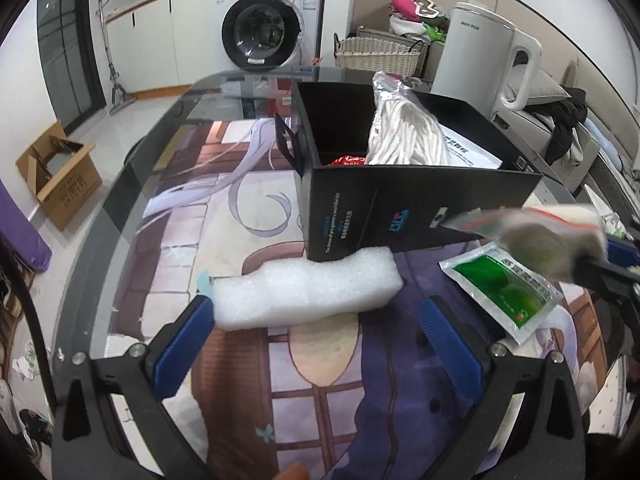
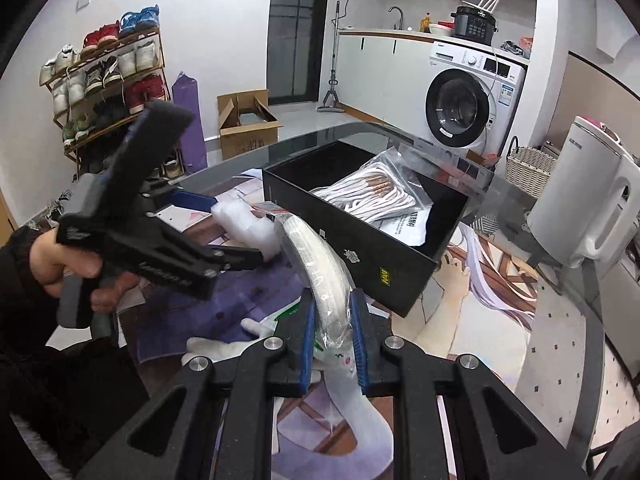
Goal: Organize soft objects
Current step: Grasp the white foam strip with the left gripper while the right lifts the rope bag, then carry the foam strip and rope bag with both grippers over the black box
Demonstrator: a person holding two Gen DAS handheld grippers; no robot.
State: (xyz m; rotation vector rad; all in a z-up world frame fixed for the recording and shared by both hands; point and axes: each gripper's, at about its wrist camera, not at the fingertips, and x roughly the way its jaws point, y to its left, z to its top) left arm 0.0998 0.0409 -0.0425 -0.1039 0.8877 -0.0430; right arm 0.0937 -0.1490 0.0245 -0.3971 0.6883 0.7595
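Left wrist view: the left claw [image 1: 316,340] is spread wide, its blue pads on either side of a white foam block [image 1: 308,294] that lies on the counter [image 1: 120,216]. The left pad touches the foam's near end; the right pad stands apart from it. The foam's far edge touches the front of a black box [image 1: 400,208]. In the box sit a bag of white cord [image 1: 400,128], a white sheet and something red, mostly hidden. A green packet [image 1: 504,288] lies flat on the counter to the right of the foam. Above it, blurred, the right claw [image 1: 600,260] carries a white roll in a clear bag [image 1: 552,236] in front of the box's right corner.

Right wrist view: the right claw [image 2: 334,332] is pinching the bagged roll [image 2: 324,268], which curves up and away from between its blue pads toward the near wall of the box [image 2: 360,248]. The cord bag [image 2: 376,192] and sheet lie inside the box. To the left, a hand [image 2: 60,268] holds the left claw [image 2: 240,224], its tips at the foam [image 2: 248,224]. Behind stand a washer [image 2: 468,104] and a shoe rack [image 2: 108,80]
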